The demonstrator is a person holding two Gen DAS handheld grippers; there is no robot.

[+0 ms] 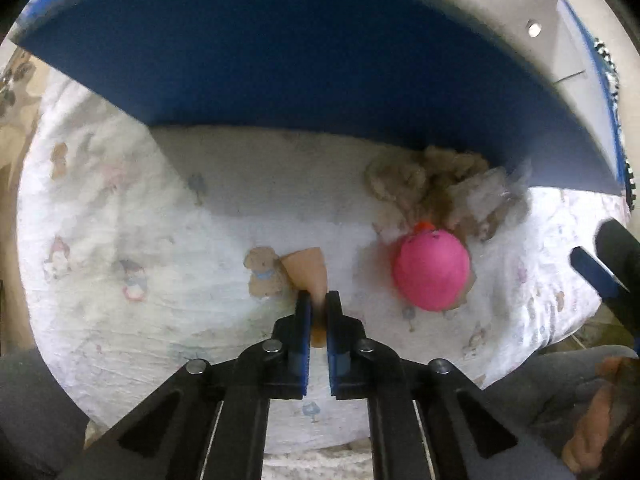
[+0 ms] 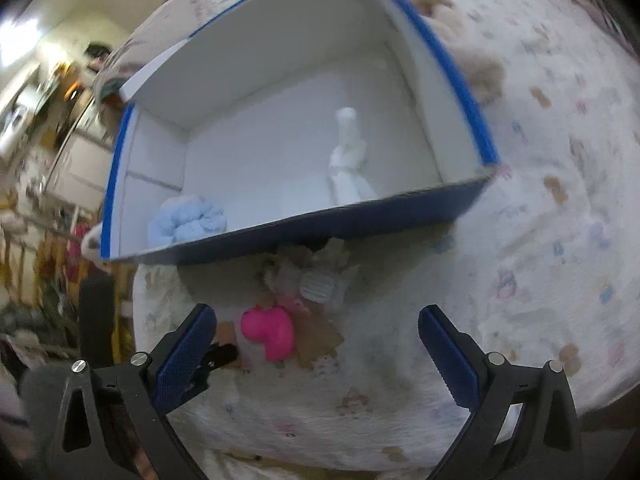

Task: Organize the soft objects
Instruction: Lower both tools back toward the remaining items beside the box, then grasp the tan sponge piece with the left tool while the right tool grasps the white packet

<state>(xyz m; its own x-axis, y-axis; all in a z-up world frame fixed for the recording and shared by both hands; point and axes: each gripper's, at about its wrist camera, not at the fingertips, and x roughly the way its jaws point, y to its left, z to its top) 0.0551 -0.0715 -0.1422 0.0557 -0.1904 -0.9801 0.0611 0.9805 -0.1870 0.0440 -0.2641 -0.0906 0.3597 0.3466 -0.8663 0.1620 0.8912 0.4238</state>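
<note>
My left gripper (image 1: 318, 300) is shut on a tan cone-shaped soft piece (image 1: 308, 270), low over the white printed bedspread (image 1: 140, 220). A pink soft toy (image 1: 431, 273) lies to its right, and a fluffy beige plush (image 1: 432, 184) lies behind that, against the blue box wall (image 1: 280, 64). My right gripper (image 2: 318, 344) is open and empty above the bed, in front of the pink toy (image 2: 270, 330). The blue box (image 2: 360, 216) has a white inside and holds a light blue soft bundle (image 2: 186, 222) and a white soft toy (image 2: 348, 160).
A small heap of pale soft items (image 2: 312, 276) and brown card pieces (image 2: 320, 340) lies between the pink toy and the box. A beige plush (image 2: 480, 68) lies on the bed beyond the box. A cluttered room (image 2: 48, 128) lies to the left.
</note>
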